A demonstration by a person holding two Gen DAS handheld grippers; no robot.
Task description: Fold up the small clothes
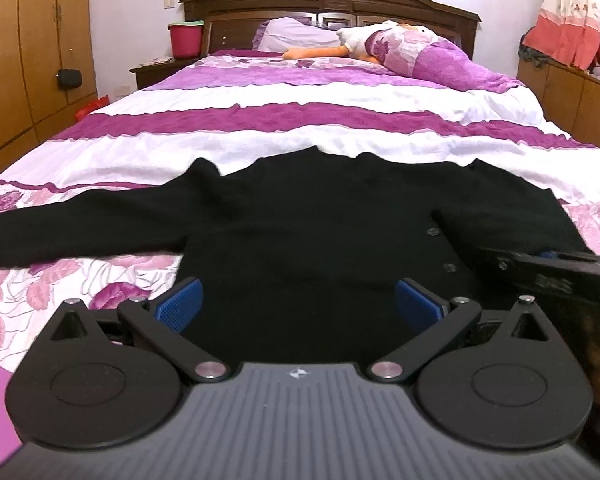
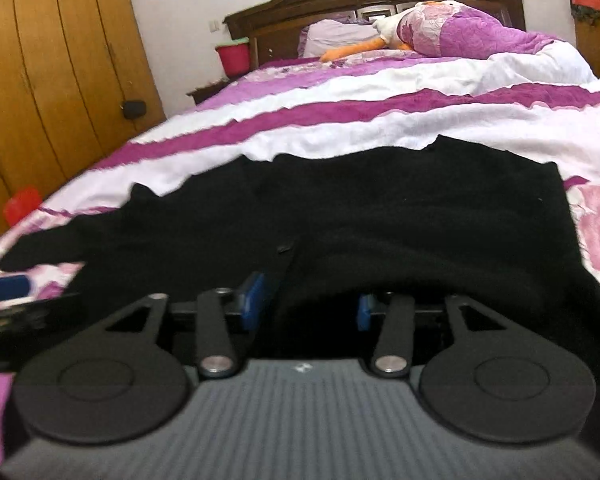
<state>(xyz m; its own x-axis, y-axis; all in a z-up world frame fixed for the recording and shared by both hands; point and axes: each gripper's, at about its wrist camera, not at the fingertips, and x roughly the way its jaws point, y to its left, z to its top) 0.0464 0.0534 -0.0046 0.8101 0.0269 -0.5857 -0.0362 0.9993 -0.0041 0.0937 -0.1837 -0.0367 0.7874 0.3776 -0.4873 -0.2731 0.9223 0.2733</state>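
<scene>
Purple-striped bed (image 1: 300, 116) under black cardigan (image 1: 300, 220); left tool (image 1: 300, 304) wide at 6 o'clock, right tool (image 2: 308, 308) half-spread around sleeve fabric; probably folding inward next.

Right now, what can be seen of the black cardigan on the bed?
The black cardigan lies front-up and mostly flat on the purple-and-white bedspread, hem toward the cameras. It looks knitted, with small dark buttons down the front. One sleeve stretches out flat to the left; the other is folded across the body. The left gripper is open over the hem; the right gripper has fabric bunched between its fingers.
</scene>
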